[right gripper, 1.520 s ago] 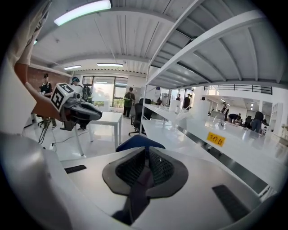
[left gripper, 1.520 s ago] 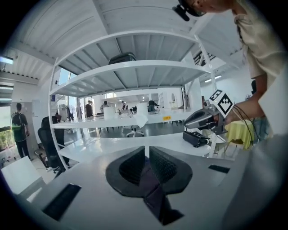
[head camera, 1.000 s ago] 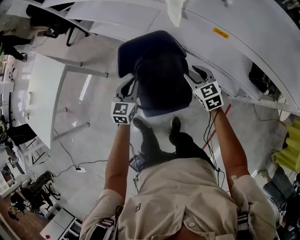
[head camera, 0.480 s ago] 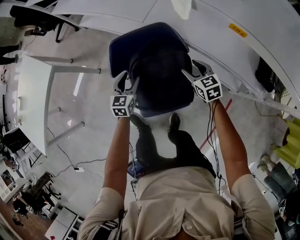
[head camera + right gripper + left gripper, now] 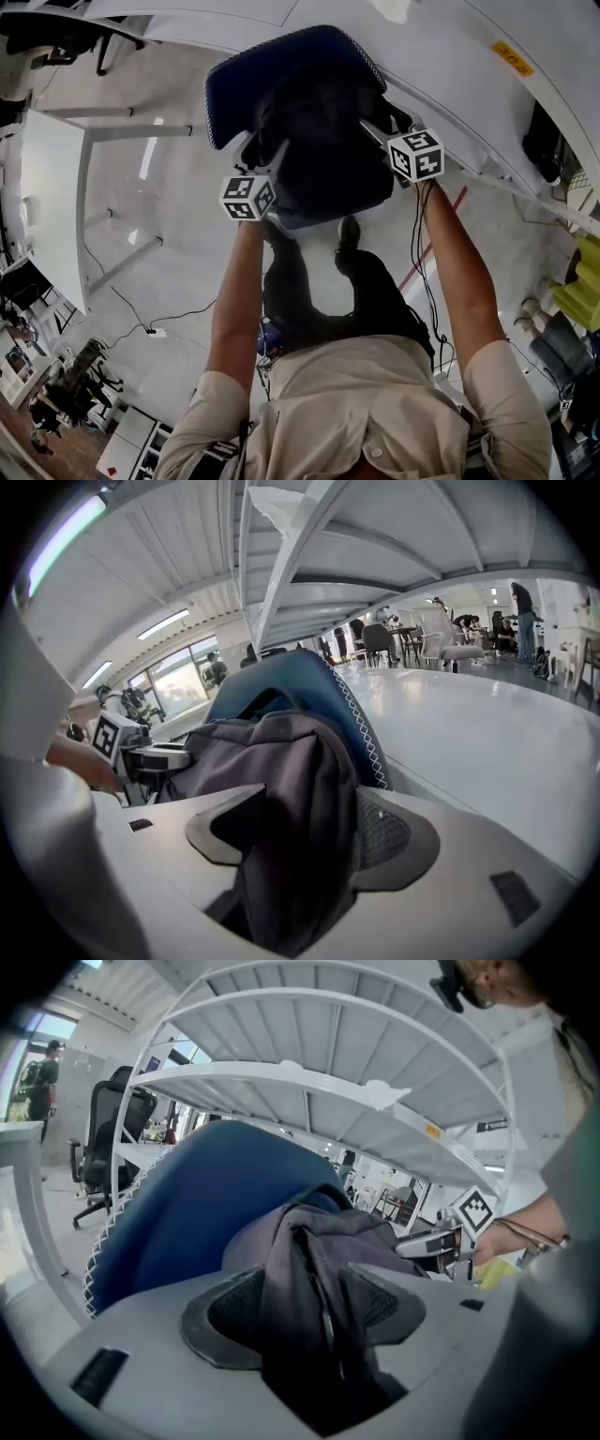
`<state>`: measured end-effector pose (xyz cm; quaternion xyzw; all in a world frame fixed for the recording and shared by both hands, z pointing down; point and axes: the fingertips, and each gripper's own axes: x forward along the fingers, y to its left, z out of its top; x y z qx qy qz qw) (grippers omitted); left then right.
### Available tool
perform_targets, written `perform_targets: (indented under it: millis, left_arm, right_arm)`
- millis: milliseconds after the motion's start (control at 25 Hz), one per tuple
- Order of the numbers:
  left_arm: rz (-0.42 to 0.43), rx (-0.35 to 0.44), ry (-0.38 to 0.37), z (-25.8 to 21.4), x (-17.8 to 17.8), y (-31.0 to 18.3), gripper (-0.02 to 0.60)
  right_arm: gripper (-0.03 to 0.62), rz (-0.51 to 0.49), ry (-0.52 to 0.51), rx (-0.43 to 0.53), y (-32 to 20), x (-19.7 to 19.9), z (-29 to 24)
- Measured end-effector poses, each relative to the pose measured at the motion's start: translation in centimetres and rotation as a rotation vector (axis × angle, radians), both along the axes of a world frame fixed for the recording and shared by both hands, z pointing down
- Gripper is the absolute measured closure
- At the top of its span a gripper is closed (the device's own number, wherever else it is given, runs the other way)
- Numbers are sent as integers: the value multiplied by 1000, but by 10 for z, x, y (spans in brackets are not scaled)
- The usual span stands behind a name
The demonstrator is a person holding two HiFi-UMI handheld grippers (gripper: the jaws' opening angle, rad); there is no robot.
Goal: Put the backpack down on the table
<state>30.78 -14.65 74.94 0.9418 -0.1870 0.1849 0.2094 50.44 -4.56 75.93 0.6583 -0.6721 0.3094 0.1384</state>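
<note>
Two claws flank the load. My left claw (image 5: pixel 314 1302) has just been opening: its jaws stand apart, with a grey fold lying loose between them. The backpack (image 5: pixel 323 141) stands between the claws at the desk's (image 5: pixel 459 94) near edge. My right claw (image 5: pixel 300 832) has been opening too, and fabric is draped between its spread pads. I judge both are letting go because the desk now carries the weight.

The backpack (image 5: pixel 309 122) is dark grey, with a blue back panel edged in white stitching. It stands bunched and tilted at the near curved edge of the white table (image 5: pixel 450 66), its blue panel on the far side. Whether its weight rests there cannot be told.
</note>
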Motion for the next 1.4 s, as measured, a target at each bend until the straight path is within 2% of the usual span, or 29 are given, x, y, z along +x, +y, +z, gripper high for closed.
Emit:
perform_targets:
  millis: [160, 320, 640, 840, 1080, 1400]
  left_arm:
    - [-25, 13, 9, 4, 6, 2, 410]
    - [-68, 18, 11, -8, 0, 12, 459]
    - [-99, 38, 11, -43, -41, 64, 474]
    - [-142, 105, 15, -75, -72, 76, 476]
    - [-218, 204, 32, -132, -116, 56, 477]
    - [-349, 248, 63, -196, -203, 23, 477]
  right_arm:
    - [332, -10, 41, 24, -6, -3, 5]
    - [452, -31, 59, 19, 0, -17, -5]
    - [485, -19, 106, 81, 44, -52, -53]
    - [493, -58, 146, 130, 55, -82, -89]
    - [493, -143, 175, 210, 27, -124, -148]
    - [494, -273, 201, 287, -30, -203, -223]
